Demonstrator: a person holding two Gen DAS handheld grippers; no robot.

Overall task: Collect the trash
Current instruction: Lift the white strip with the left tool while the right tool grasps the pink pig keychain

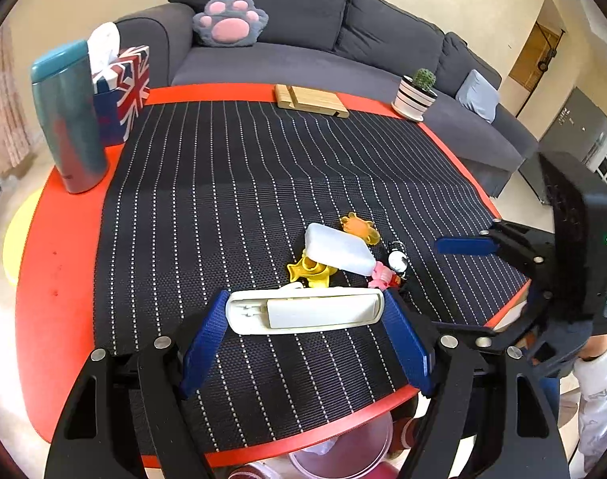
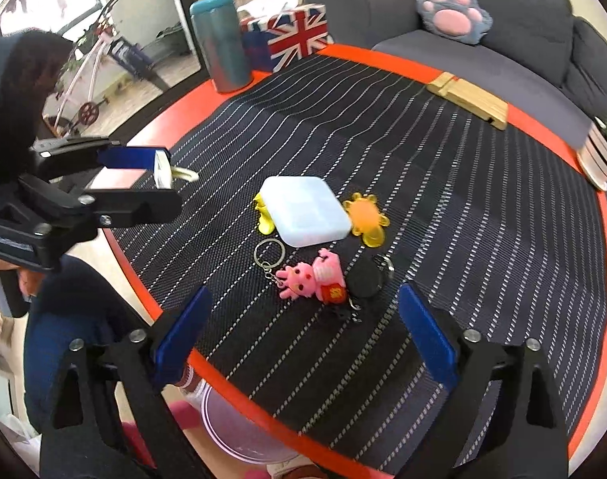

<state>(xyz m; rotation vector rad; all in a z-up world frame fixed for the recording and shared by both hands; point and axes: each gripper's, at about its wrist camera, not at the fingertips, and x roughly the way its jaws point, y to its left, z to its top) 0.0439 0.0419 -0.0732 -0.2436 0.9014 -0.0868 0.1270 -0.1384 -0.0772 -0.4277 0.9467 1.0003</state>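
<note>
The white plastic case (image 1: 305, 310), long and shallow, sat crosswise between the blue pads of the left tongs (image 1: 306, 333), gripped by its two short ends and held above the near edge of the surface (image 1: 64, 279). It looked light and stiff, with smooth, probably slippery walls, so the end-to-end hold seemed sound only while the pads stayed square on it. In the right wrist view the same case (image 2: 163, 169) showed edge-on between those pads, off the left side of the striped mat (image 2: 463, 199).

The right tongs (image 2: 305, 333) stood wide apart with nothing between them, hovering over the clutter near the mat's front. Nearest lay a pink figure keychain (image 2: 311, 275) with its ring (image 2: 268, 252), soft-looking and small, likely easiest to pinch across the body. Touching it was a black round tag (image 2: 365, 279). Beyond lay a translucent pill box (image 2: 305, 210), rigid and light, resting partly on a yellow toy (image 2: 263, 215), with an orange toy (image 2: 366, 217) against its other side.

A pink-rimmed bin (image 2: 231, 435) stood below the surface edge, probably where the trash belonged.
</note>
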